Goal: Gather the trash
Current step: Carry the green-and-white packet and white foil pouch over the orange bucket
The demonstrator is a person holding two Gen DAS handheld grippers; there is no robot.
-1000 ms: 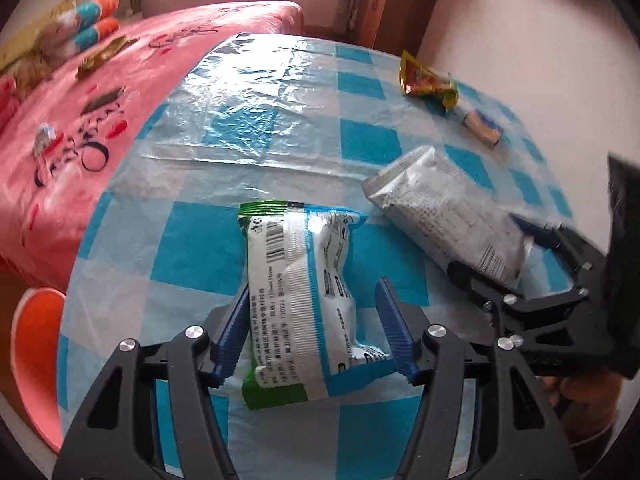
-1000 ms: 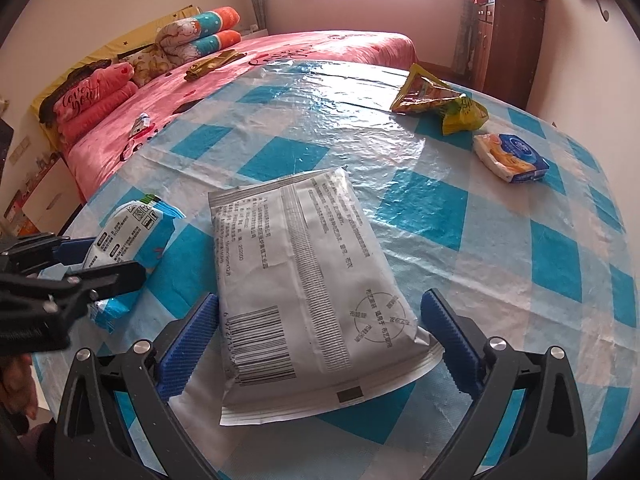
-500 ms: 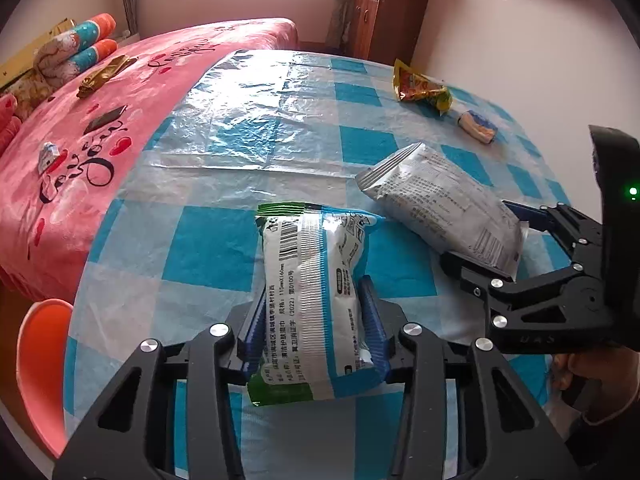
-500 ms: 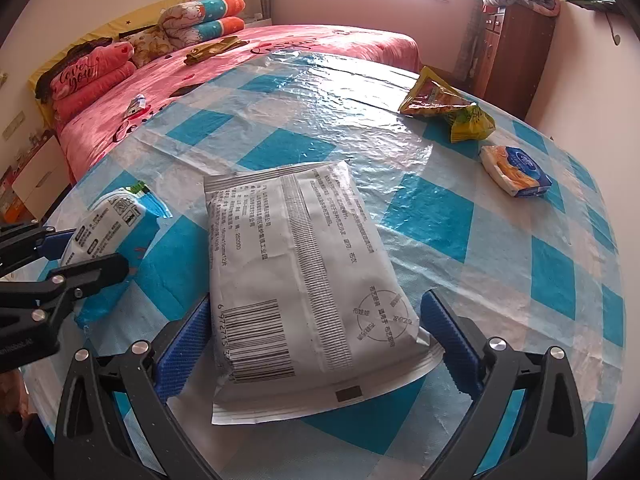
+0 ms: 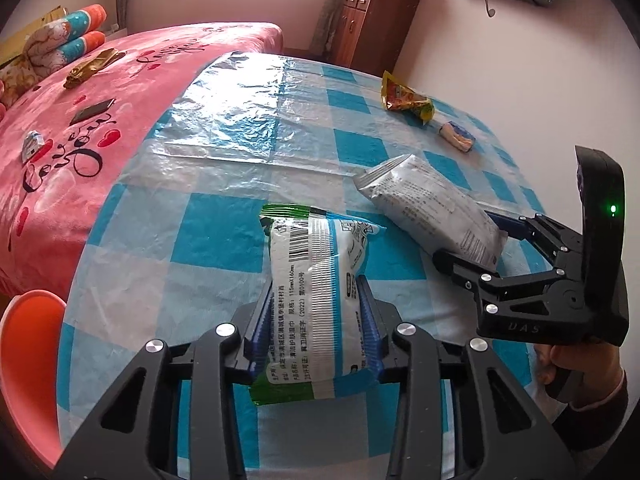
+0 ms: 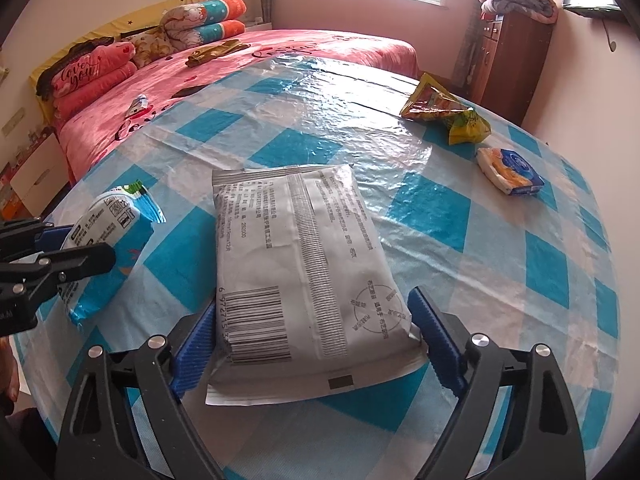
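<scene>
1. The left tool (image 5: 314, 344) is clamped on a white, blue and green packet (image 5: 316, 292); its blue pads press both long sides of the packet, which sticks out forward over the tabletop (image 5: 224, 236).
2. The right tool (image 6: 316, 344) straddles the near end of a grey printed pouch (image 6: 300, 260), and its jaws are closing. The blue pads sit right at the pouch's edges; whether they already press on it is hard to tell from here, though they seem just to meet it.
3. The pouch lies flat on the tabletop, barcode end nearest the right tool, just beside the packet held by the left tool.
4. In the left wrist view a hand (image 5: 560, 364) in a dark sleeve holds the right tool's handle at the right edge.
5. An orange chair seat (image 5: 28, 364) shows beside the tabletop's near left edge.
6. Farther across the blue-and-white checked plastic cover lies a small blue and orange tissue pack (image 6: 510, 172).
7. Just beyond it sits a crumpled yellow and red snack bag (image 6: 444, 110).
8. Behind the tabletop stands a bed (image 6: 280, 46) with a pink cover, rolled blankets at its head.
9. A brown wooden cabinet (image 6: 508, 64) stands by the far wall, with a folded quilt on top.
</scene>
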